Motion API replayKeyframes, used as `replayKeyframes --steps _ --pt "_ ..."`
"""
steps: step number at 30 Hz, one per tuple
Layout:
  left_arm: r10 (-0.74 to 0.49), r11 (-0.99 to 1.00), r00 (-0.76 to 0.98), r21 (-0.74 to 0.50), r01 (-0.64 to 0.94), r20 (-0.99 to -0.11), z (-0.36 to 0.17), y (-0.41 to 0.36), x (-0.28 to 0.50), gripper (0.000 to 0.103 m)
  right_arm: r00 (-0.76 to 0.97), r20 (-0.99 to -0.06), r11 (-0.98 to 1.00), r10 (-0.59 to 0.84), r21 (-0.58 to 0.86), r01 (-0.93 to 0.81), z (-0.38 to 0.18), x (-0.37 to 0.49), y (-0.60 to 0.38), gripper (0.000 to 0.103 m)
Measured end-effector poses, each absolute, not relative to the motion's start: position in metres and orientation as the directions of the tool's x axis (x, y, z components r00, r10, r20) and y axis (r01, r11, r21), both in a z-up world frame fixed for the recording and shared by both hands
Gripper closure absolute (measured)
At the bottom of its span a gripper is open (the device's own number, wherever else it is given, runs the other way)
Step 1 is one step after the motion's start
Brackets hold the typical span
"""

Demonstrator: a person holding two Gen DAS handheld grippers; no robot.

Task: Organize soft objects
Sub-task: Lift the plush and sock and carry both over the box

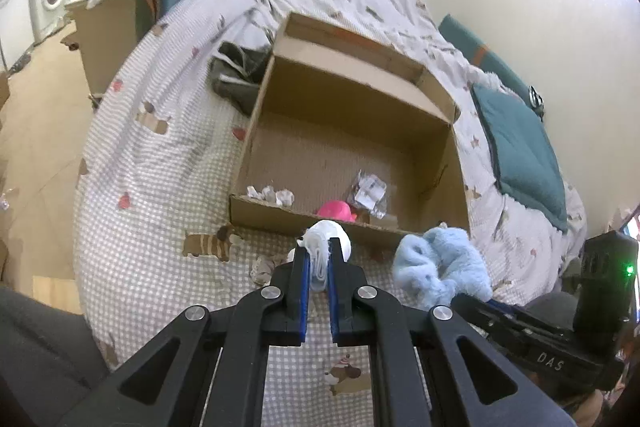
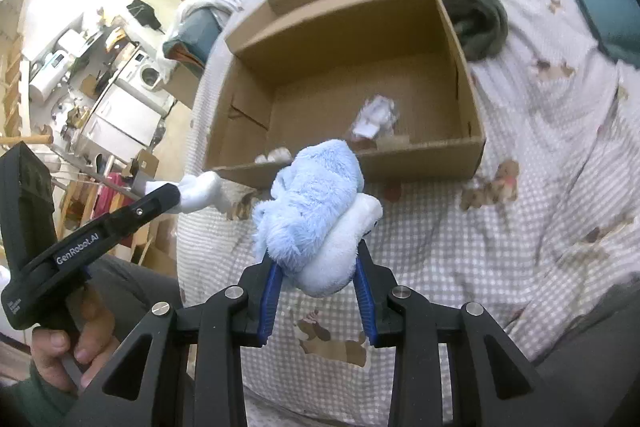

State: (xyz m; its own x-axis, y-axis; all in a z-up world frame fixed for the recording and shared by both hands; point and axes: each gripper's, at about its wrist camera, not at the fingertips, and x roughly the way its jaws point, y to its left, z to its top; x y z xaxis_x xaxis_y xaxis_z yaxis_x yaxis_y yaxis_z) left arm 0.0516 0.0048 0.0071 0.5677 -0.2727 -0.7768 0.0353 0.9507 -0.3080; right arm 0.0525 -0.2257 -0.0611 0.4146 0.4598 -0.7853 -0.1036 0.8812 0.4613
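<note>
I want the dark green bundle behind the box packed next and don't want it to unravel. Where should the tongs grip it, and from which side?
Probably from above, across the thick rolled coil of the dark green bundle, one finger either side of the fold. It lies slumped on the bedspread against the cardboard box wall, so that side is blocked. Both tongs are occupied now.

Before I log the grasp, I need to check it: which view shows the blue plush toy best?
The right wrist view: the plush sits centred and close, clamped between the right tool's blue pads, with its white underside showing. The left wrist view shows it only at the lower right, smaller, with the grip hidden.
</note>
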Motion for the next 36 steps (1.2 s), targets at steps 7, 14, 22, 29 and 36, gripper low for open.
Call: replayKeyframes --steps 7,14,22,29,36 --pt "-0.227 0.967 0.577 -0.252 0.038 -0.785 0.023 0.0 0.059 0.096 0.478 -0.755 0.888 0.448 0.44 -0.137 -0.031 0.058 -0.235 0.067" --pt "-0.208 0.973 0.61 -0.227 0.047 -0.765 0.04 -0.004 0.091 0.096 0.527 -0.737 0.901 0.423 0.402 -0.161 -0.006 0.085 -0.236 0.067" --pt "-0.205 0.973 0.603 -0.229 0.039 -0.771 0.039 -0.005 0.136 0.096 0.542 -0.742 0.917 0.395 0.35 -0.19 -0.005 0.124 -0.222 0.067" --pt "-0.17 0.984 0.559 -0.175 0.045 -0.812 0.018 -0.014 0.167 0.096 0.519 -0.748 0.905 0.414 0.399 -0.148 -0.025 0.163 -0.225 0.067" --pt "-0.174 0.985 0.524 -0.142 0.1 -0.834 -0.017 -0.028 0.175 0.096 0.507 -0.741 0.884 0.44 0.458 -0.098 -0.058 0.18 -0.238 0.067"
